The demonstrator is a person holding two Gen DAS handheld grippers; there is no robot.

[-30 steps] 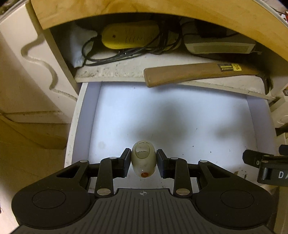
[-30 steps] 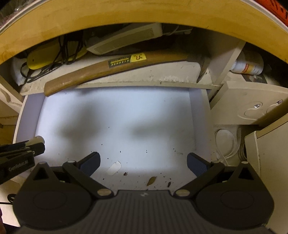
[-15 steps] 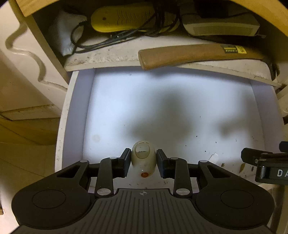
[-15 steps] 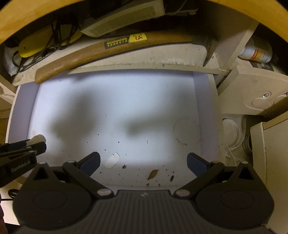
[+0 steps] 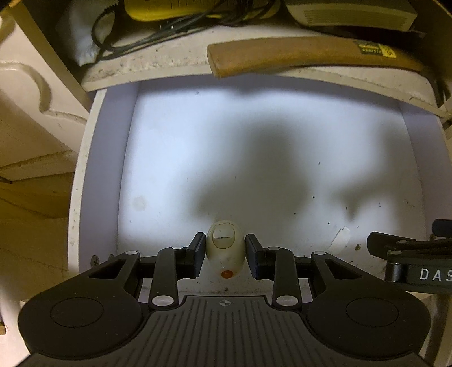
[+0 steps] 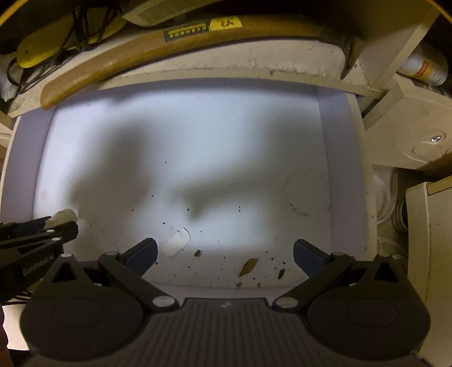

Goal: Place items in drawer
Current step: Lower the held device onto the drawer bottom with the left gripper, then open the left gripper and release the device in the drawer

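My left gripper [image 5: 225, 254] is shut on a small cream egg-shaped device [image 5: 224, 249] with an orange dot, held low over the near end of the open white drawer [image 5: 99, 175]. In the right wrist view the same device [image 6: 63, 216] and the left gripper [image 6: 42, 228] show at the left edge. My right gripper [image 6: 224, 254] stands open with nothing between its fingers, above the drawer [image 6: 343, 175] near its front edge. Part of the right gripper [image 5: 409, 257] shows at the right of the left wrist view.
A wooden-handled hammer [image 5: 305, 58] lies on the shelf [image 5: 158, 67] behind the drawer, with a yellow device [image 5: 169, 10], black cables and a grey box [image 5: 350, 14]. A white scrap [image 6: 176, 241], a dry leaf [image 6: 248, 266] and crumbs lie on the drawer floor. A bottle [image 6: 423, 67] lies at the right.
Both grippers have dropped lower and closer over the drawer, so the wooden top edge has left the view. The left gripper still holds the cream device.
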